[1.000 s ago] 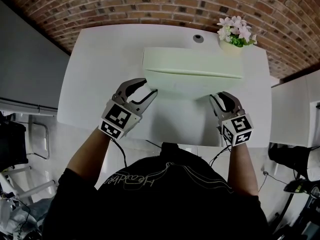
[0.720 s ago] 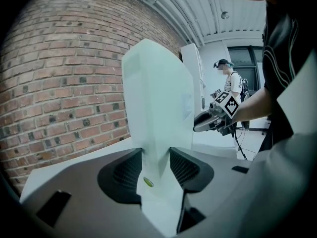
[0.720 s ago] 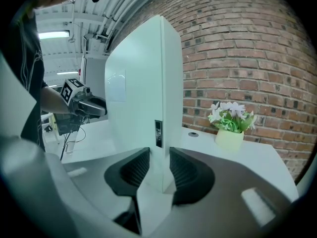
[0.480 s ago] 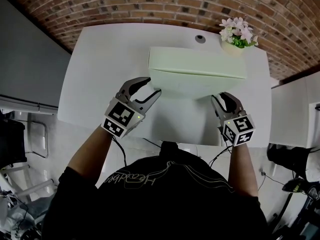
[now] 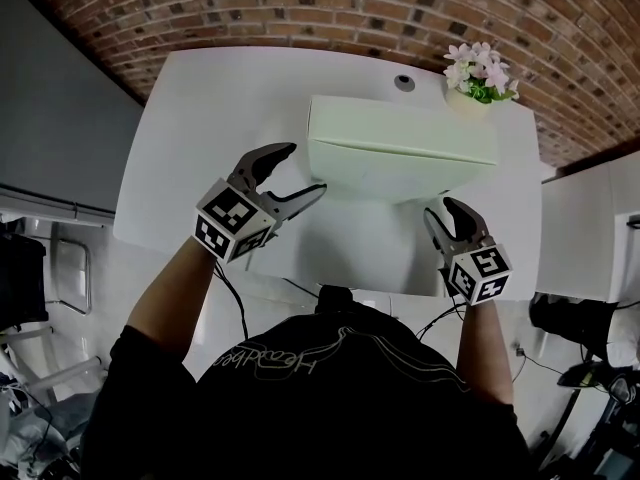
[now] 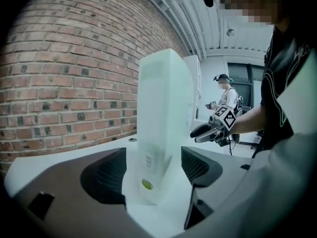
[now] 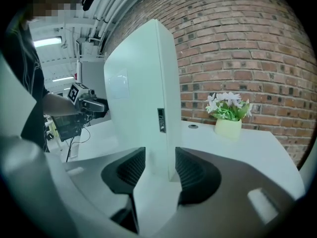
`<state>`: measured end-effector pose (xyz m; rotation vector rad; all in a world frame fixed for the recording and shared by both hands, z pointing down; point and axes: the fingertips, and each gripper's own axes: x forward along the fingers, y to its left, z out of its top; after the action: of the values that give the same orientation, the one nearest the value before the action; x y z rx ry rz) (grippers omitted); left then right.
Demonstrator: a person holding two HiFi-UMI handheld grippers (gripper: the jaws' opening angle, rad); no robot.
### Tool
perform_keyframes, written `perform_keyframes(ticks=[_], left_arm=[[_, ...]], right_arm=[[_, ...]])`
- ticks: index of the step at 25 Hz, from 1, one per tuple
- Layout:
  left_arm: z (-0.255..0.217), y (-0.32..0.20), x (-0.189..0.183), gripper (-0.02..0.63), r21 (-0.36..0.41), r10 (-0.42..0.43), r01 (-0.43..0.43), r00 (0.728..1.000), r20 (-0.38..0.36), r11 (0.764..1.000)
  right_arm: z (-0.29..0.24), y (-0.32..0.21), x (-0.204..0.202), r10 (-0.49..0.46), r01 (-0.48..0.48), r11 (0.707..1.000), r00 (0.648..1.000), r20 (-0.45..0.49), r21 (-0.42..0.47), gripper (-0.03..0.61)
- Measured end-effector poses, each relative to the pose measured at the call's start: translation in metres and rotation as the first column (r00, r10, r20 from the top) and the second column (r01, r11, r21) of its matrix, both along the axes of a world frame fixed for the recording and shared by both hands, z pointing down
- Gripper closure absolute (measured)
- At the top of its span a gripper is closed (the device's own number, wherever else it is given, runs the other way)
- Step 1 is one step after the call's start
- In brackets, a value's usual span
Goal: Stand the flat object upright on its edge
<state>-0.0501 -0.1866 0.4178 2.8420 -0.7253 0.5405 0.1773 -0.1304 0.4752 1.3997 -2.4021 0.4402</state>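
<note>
The flat object is a white console (image 5: 400,148) standing upright on its long edge on the white table (image 5: 200,148). My left gripper (image 5: 305,168) is at its left end and my right gripper (image 5: 440,211) at its right end. Both have just been opening their jaws. In the left gripper view the console (image 6: 163,123) rises in line with the gap of the left gripper (image 6: 152,165), and the pads are clear of it. In the right gripper view the console (image 7: 141,93) likewise stands ahead of the open right gripper (image 7: 160,170), untouched.
A small pot of pale flowers (image 5: 478,73) stands at the table's back right corner, close behind the console. A round cable hole (image 5: 404,83) lies beside it. A brick wall runs behind the table. Another person (image 6: 225,95) stands far off in the room.
Both grippers' jaws have spread and let go of the console's ends. The console stays upright on its edge. The left gripper has rolled slightly.
</note>
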Motion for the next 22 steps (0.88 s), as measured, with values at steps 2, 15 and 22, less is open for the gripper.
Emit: perform_keyframes(ticks=[2, 15, 22], left_arm=[[0.000, -0.002, 0.002, 0.279, -0.009, 0.037, -0.037, 0.999, 0.000, 0.999], [0.008, -0.008, 0.024, 0.275, -0.075, 0.266, -0.266, 0.964, -0.004, 0.961], [0.009, -0.009, 0.033, 0.276, -0.090, 0.323, -0.322, 0.946, -0.005, 0.942]], right_arm=[[0.005, 0.005, -0.001, -0.013, 0.013, 1.000, 1.000, -0.005, -0.016, 0.397], [0.024, 0.024, 0.003, -0.105, 0.105, 0.989, 0.994, -0.001, -0.107, 0.399], [0.030, 0.021, -0.002, -0.128, 0.128, 0.983, 0.992, 0.013, -0.132, 0.399]])
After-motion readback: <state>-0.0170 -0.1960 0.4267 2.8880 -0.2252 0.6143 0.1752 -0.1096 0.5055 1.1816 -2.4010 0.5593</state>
